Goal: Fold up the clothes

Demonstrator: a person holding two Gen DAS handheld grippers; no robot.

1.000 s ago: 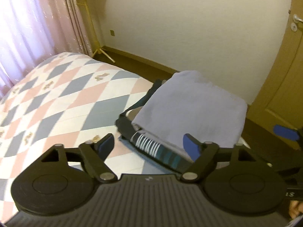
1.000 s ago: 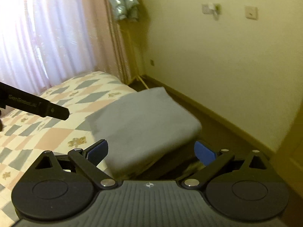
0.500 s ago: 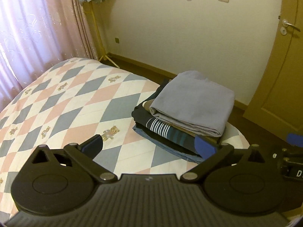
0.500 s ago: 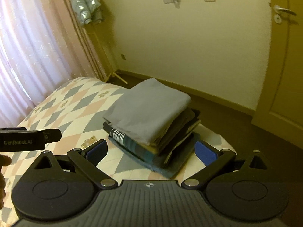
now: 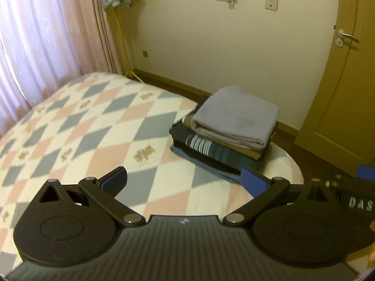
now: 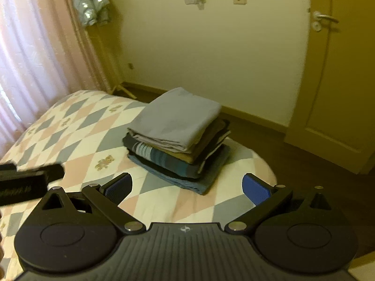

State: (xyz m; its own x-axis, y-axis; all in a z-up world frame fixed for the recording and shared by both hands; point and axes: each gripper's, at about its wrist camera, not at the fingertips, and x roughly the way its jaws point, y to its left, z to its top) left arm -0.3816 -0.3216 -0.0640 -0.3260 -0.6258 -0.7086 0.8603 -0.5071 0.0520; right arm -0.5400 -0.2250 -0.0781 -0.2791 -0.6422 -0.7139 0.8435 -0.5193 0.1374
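A stack of folded clothes [image 5: 225, 138] [image 6: 178, 138] rests near the far corner of the bed, topped by a folded grey garment [image 5: 236, 117] [image 6: 178, 117]. Under it lie a tan piece, a dark striped piece [image 6: 161, 157] and a blue one at the bottom. My left gripper [image 5: 185, 179] is open and holds nothing, hovering over the quilt short of the stack. My right gripper [image 6: 187, 186] is also open with nothing between its blue pads, just in front of the stack. Each gripper shows at the edge of the other's view.
The bed carries a quilt [image 5: 82, 128] of pink, grey and white diamonds. Pink curtains [image 5: 46, 35] hang at left, with a coat stand and a pale jacket [image 6: 91, 2] in the corner. A yellowish door [image 5: 346, 82] stands at right; dark floor lies beyond the bed's edge.
Both grippers have pulled back and up from the stack, which now looks smaller and farther off. The jaws of both have opened wider, and the grey garment stays lying on top.
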